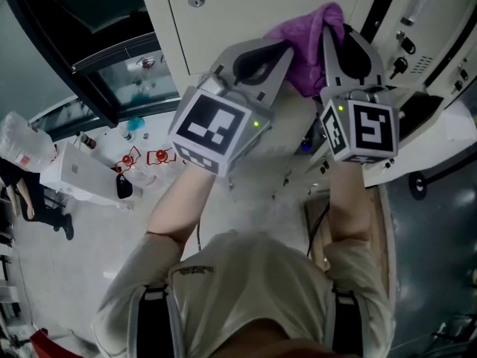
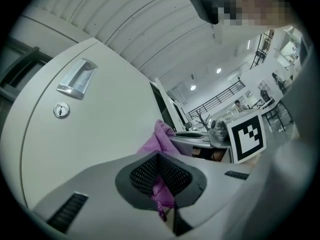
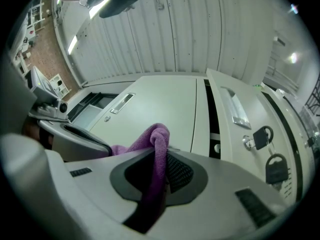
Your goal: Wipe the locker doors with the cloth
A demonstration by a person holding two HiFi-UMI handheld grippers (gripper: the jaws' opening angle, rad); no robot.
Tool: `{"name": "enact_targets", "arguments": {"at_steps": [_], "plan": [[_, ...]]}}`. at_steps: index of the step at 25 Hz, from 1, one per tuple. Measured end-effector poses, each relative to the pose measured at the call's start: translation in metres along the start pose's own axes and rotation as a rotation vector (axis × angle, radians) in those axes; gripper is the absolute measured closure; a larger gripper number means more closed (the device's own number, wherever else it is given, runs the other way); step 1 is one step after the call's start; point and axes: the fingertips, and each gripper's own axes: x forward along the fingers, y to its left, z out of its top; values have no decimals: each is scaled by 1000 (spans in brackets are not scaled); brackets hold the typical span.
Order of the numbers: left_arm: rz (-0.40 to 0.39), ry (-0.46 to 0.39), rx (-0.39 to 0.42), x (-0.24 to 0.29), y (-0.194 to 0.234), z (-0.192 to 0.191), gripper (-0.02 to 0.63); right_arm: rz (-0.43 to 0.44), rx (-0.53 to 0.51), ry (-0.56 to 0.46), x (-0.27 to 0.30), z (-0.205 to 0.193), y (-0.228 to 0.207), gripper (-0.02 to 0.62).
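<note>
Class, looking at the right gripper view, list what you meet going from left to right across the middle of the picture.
left gripper → purple cloth → locker door handle → black keys

Cloth (image 1: 309,45) before locker door (image 1: 250,10)

Head view steeply downward; 2 gripper views near shared cloth (image 1: 309,39).

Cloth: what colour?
Purple. The cloth shows best in the right gripper view.
</note>
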Motion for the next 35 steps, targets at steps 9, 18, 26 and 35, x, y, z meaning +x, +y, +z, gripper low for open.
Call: {"name": "enact_targets", "arguments": {"at_steps": [9,18,26,35], "plan": [[11,8,0,-6,3,-1,603,7,37,-29,-2,5,2,547],[45,12,6,-24,9,5,603,39,97,-79,-14,17,9,548],[66,4,21,-45,9,12,603,92,128,-121,-37,31,25,548],[87,12,29,-70,-2,4,603,154,163,-115,-54,16,51,548]]}}
